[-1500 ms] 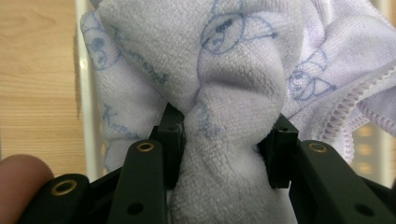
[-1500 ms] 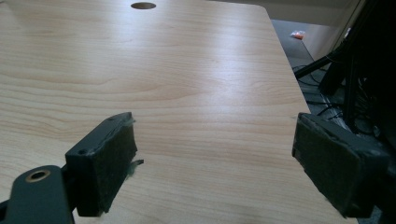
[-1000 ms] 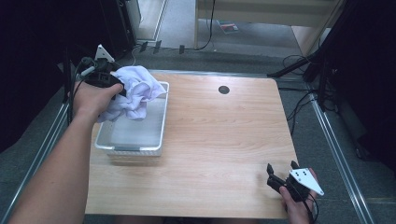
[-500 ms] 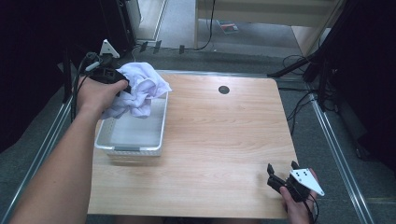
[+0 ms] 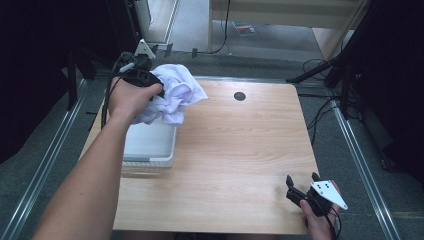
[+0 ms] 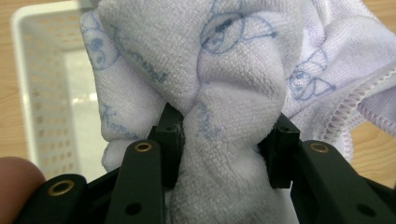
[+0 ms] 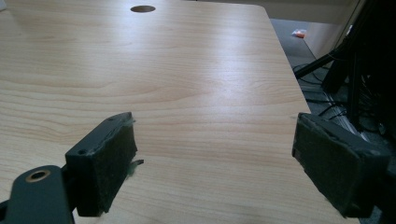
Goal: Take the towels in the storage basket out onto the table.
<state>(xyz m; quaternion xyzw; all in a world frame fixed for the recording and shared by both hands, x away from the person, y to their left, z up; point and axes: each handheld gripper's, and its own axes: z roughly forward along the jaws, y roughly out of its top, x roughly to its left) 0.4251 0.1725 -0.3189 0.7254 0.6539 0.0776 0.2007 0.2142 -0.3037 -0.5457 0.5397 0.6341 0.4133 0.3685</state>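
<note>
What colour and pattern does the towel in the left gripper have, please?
The towel is white to pale lilac with blue line-drawn cartoon prints, clearest in the left gripper view.

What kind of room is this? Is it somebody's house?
Probably not a house. It looks like a lab or workshop set up for recording: a bare wooden table stands between metal floor rails, with loose cables on the grey floor and dark tripod legs nearby.

Light wood table, round hole near far edge; white perforated basket at left side.
</note>
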